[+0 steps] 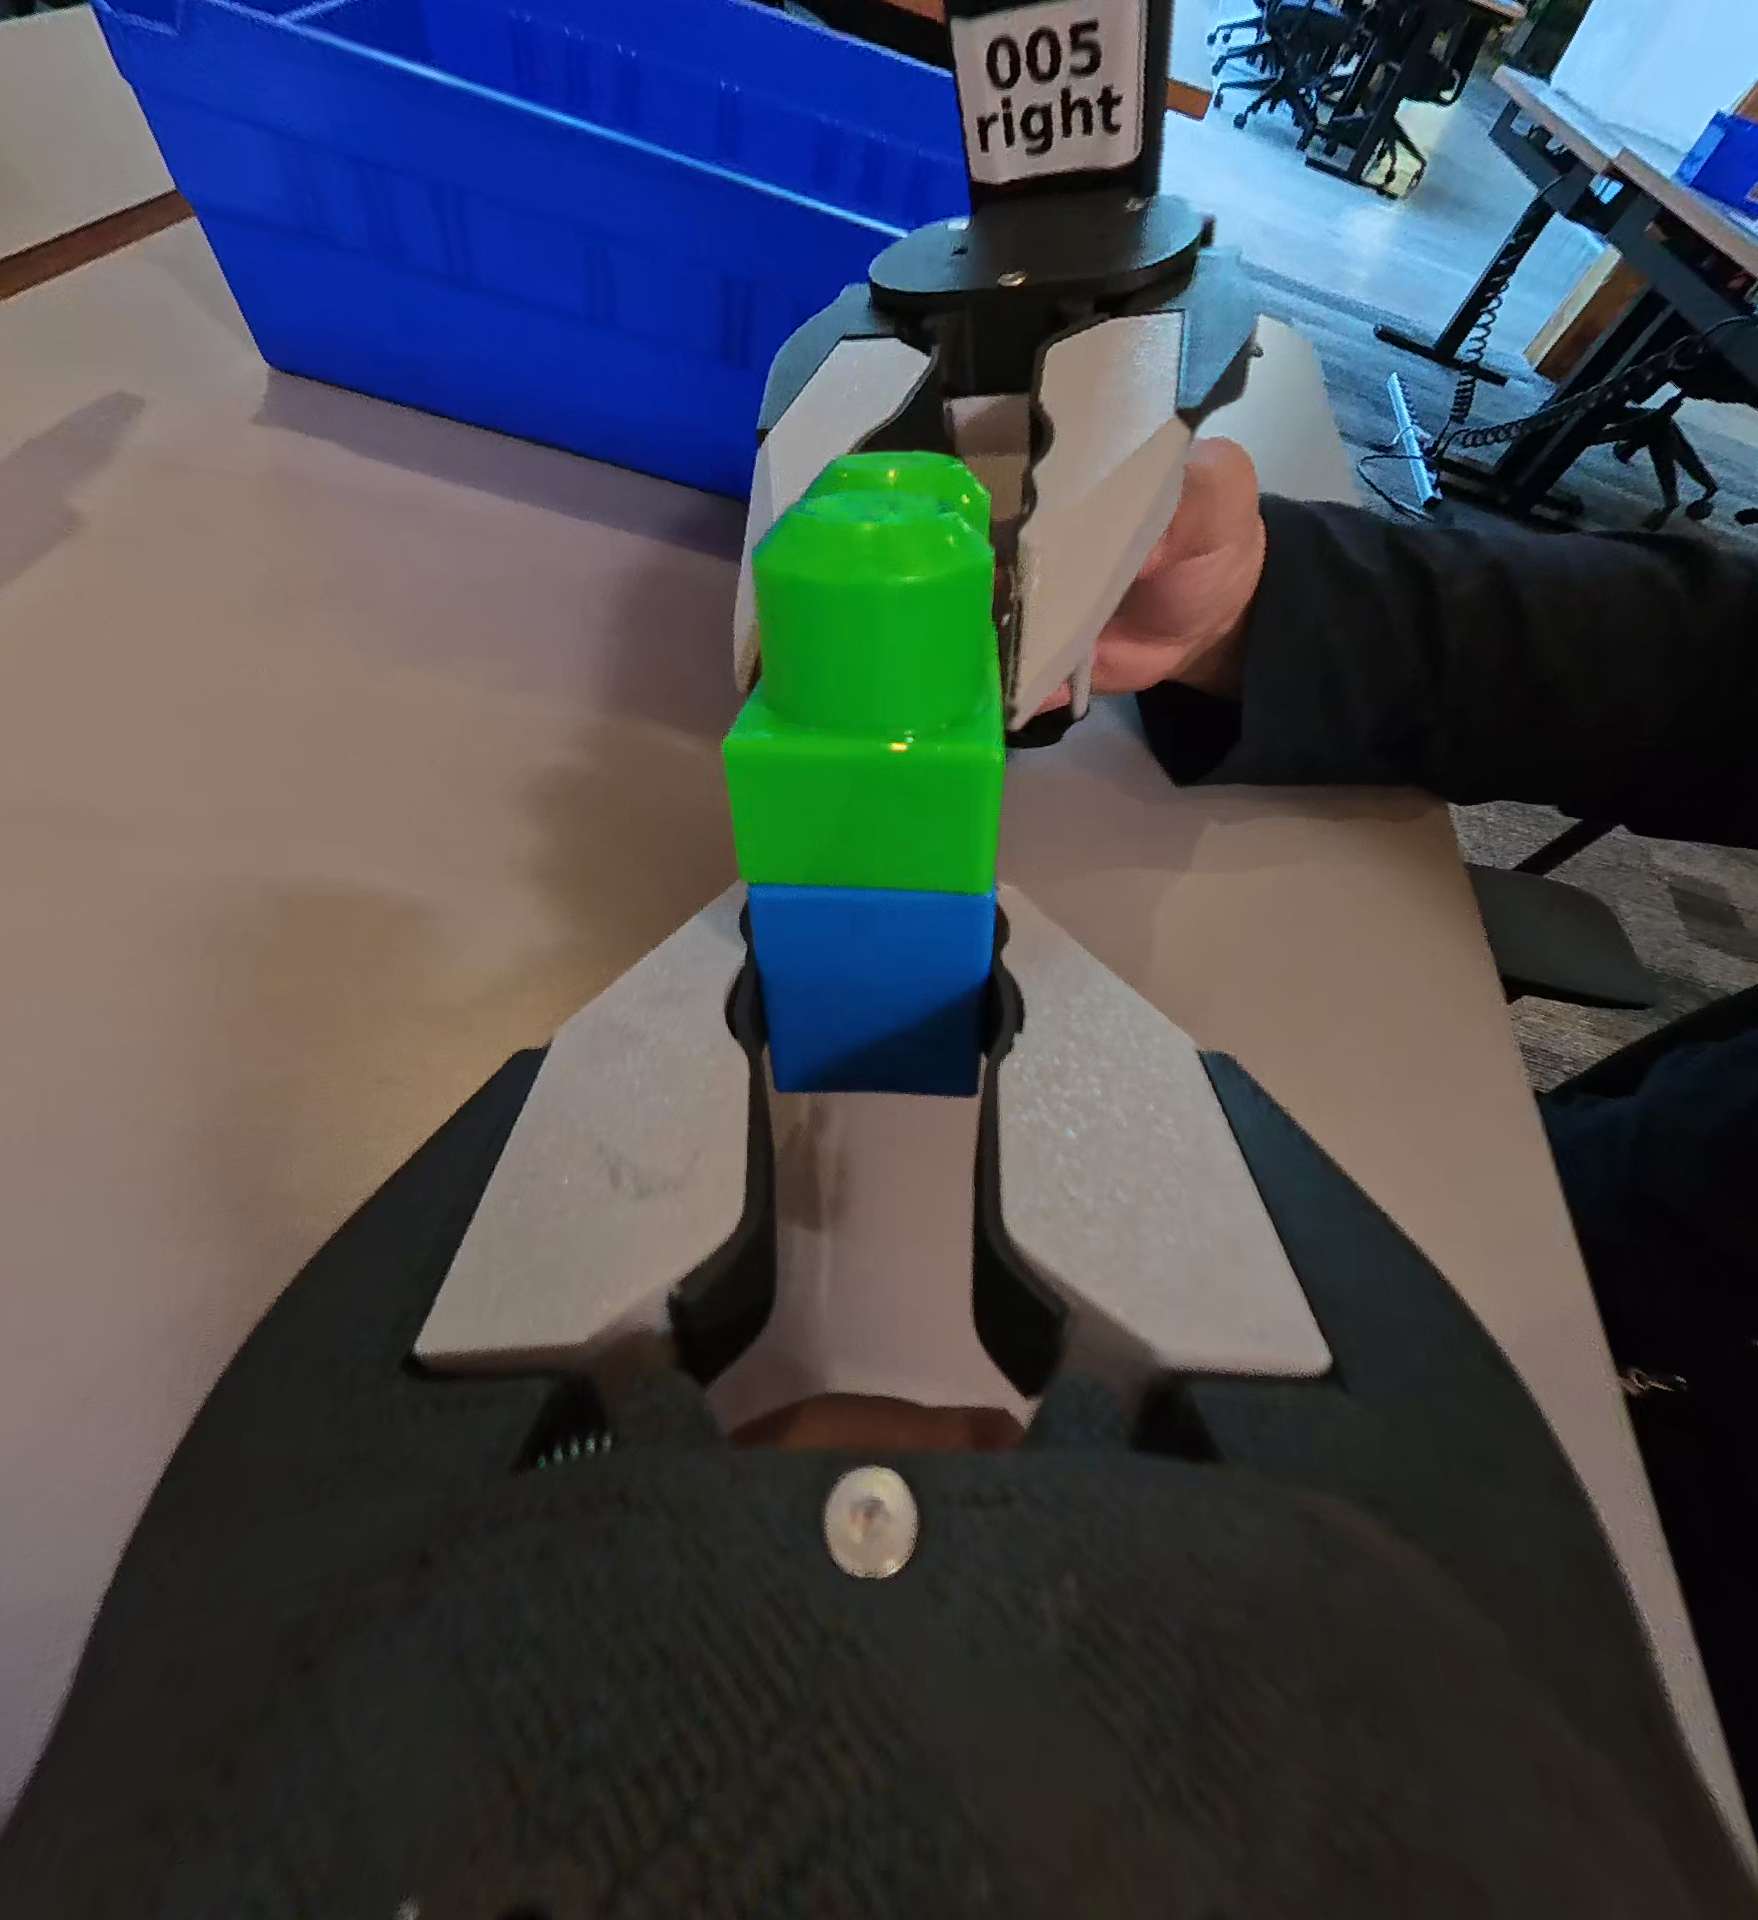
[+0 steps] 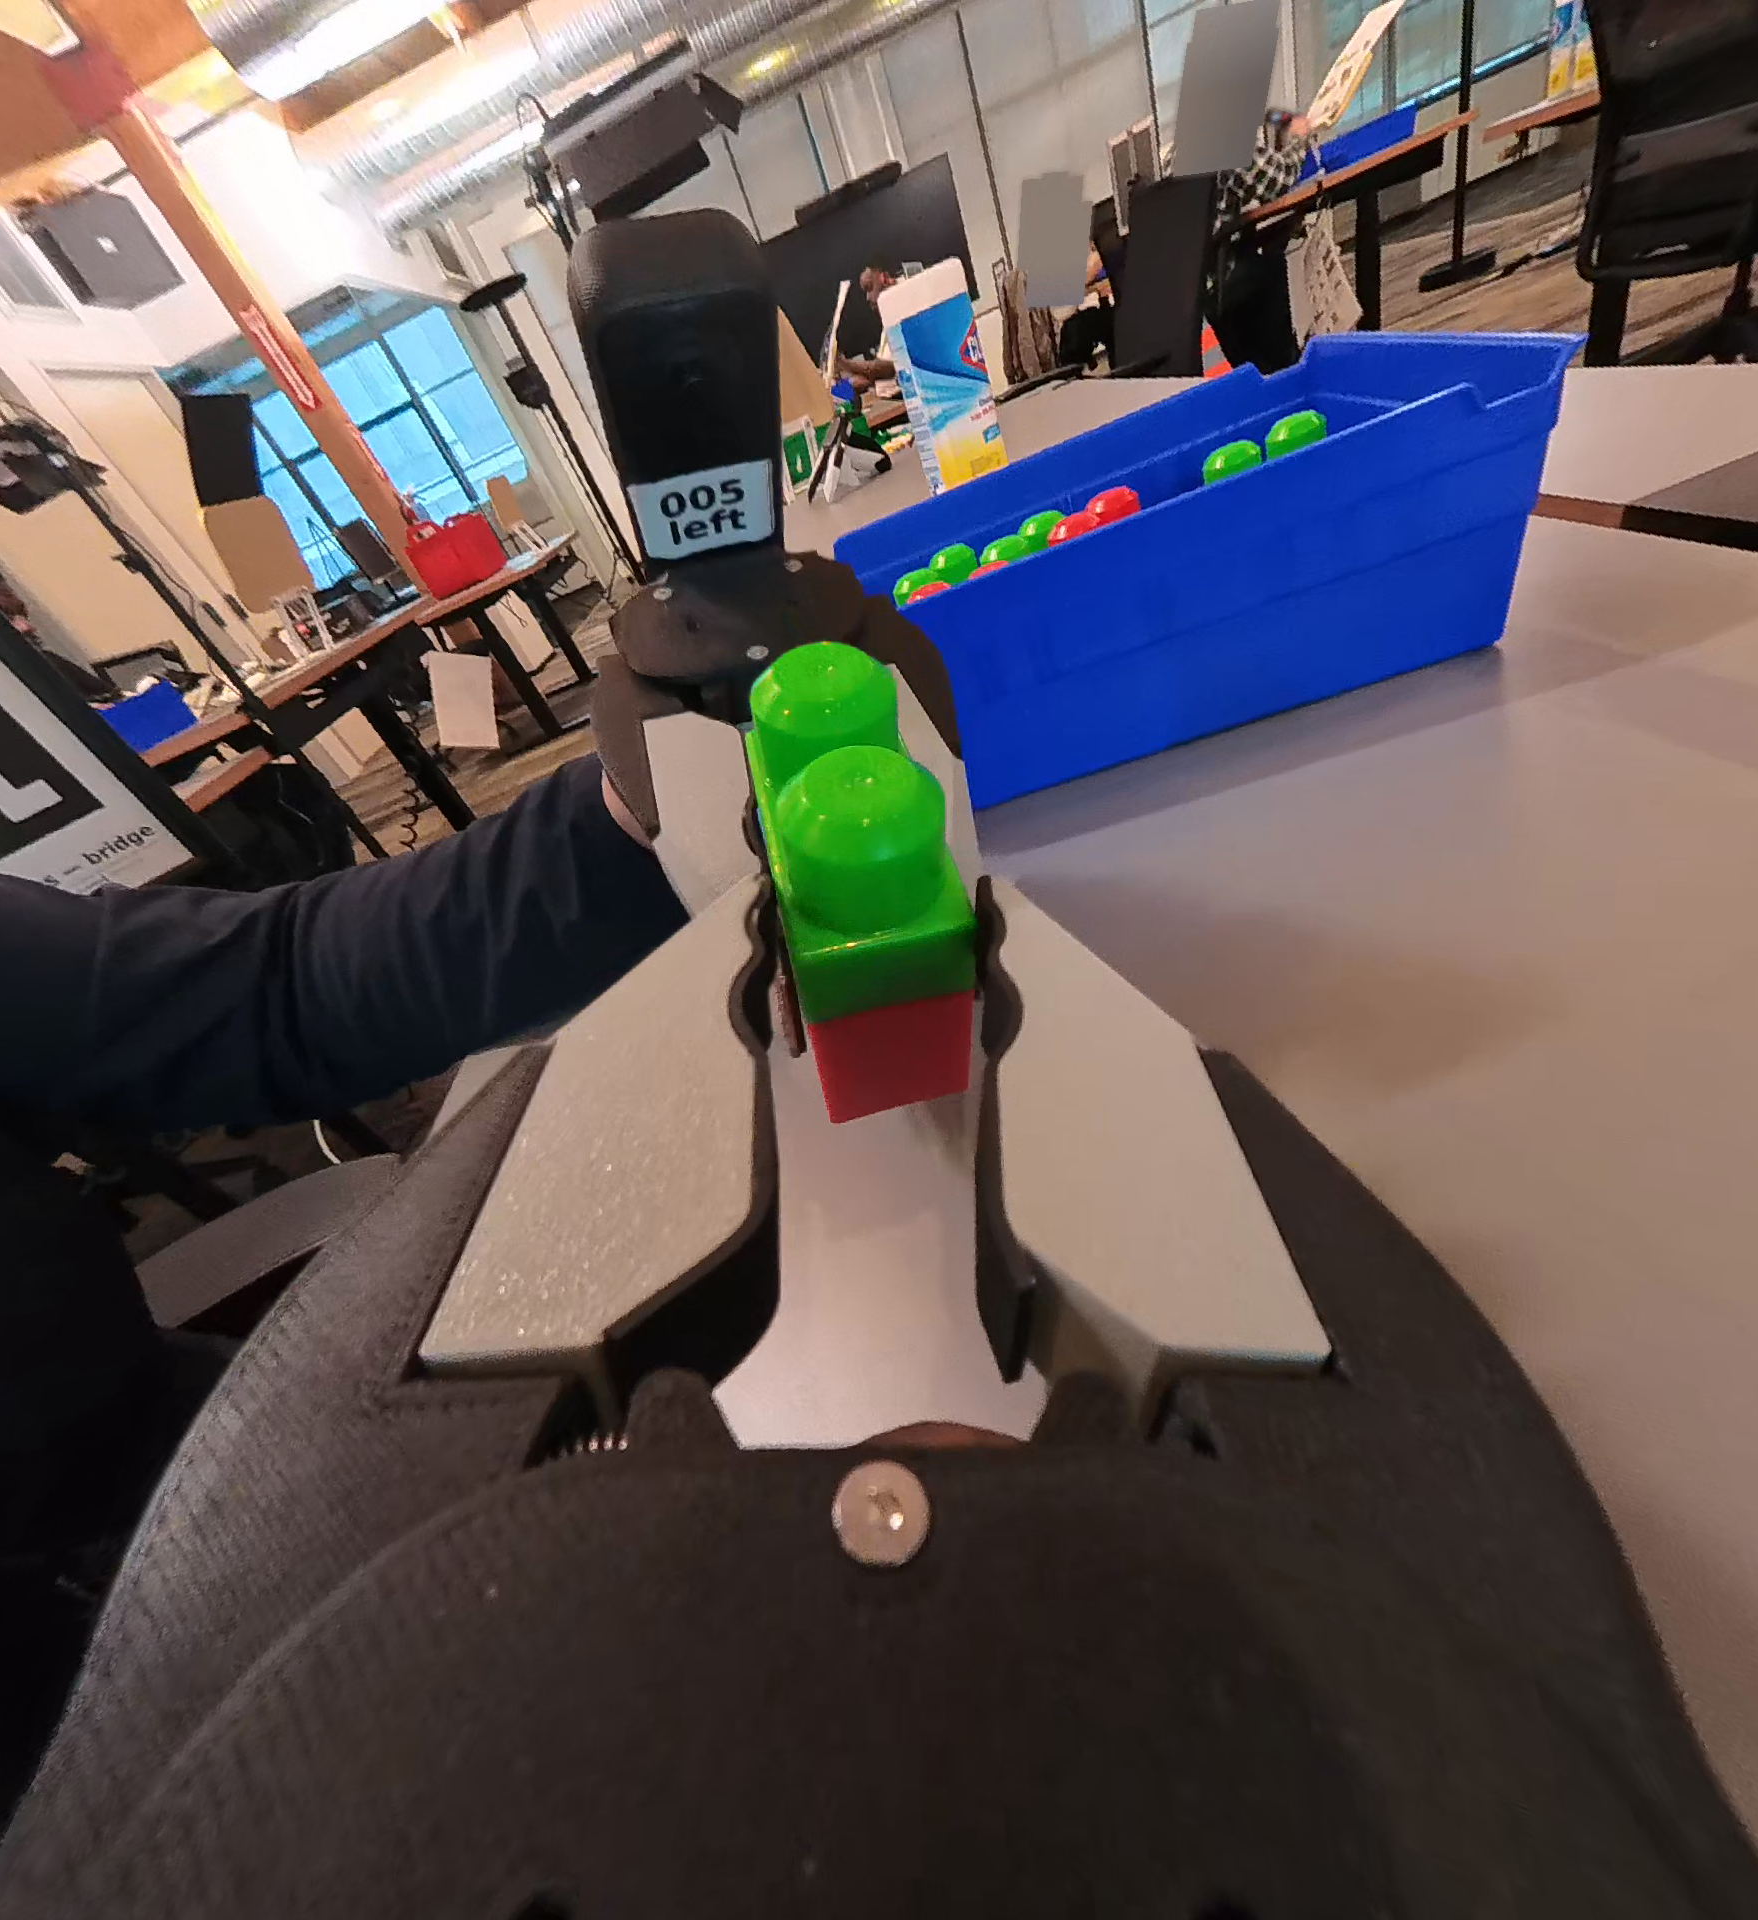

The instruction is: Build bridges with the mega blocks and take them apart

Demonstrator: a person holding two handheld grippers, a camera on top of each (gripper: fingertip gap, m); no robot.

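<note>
A small bridge stands between my two grippers: a long green block (image 1: 864, 800) sits on a blue block (image 1: 870, 987) at one end and a red block (image 2: 890, 1055) at the other. My left gripper (image 1: 870, 997) is shut on the blue block. My right gripper (image 2: 875, 971) is shut on the near end of the green block (image 2: 870, 935), and its pads also reach the red block's top edge. Each gripper shows in the other's view, facing it: the right gripper (image 1: 885, 623) and the left gripper (image 2: 813, 800). I cannot tell whether the bridge touches the table.
A blue bin (image 2: 1218, 623) with several green and red blocks (image 2: 1046, 525) stands on the grey table (image 2: 1426, 987) behind the bridge; it also shows in the left wrist view (image 1: 501, 239). A wipes canister (image 2: 942, 384) stands behind it. The table edge (image 1: 1477, 935) runs close by. The tips of both grippers are at nearly the same place.
</note>
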